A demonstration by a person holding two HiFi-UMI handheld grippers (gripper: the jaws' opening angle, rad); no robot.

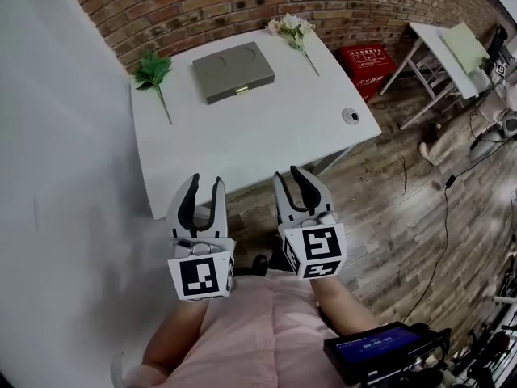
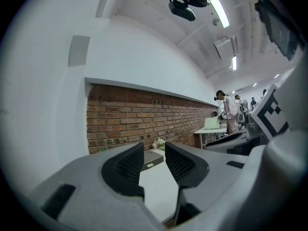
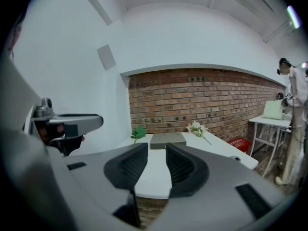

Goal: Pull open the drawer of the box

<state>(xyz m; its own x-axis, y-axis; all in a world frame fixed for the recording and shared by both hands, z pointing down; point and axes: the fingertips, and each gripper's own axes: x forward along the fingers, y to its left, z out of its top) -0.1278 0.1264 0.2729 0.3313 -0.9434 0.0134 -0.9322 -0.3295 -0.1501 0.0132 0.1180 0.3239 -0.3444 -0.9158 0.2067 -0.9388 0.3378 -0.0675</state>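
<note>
Brick wall (image 1: 242,6) backs table (image 1: 266,128) with box (image 1: 233,71); left gripper (image 1: 205,181), right gripper (image 1: 289,174) fingers apart, empty

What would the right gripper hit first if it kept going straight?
Probably the grey box on the white table, seen past the right gripper's open fingers; nothing stands before it. Height is unclear, so it might pass over to the brick wall.
</note>
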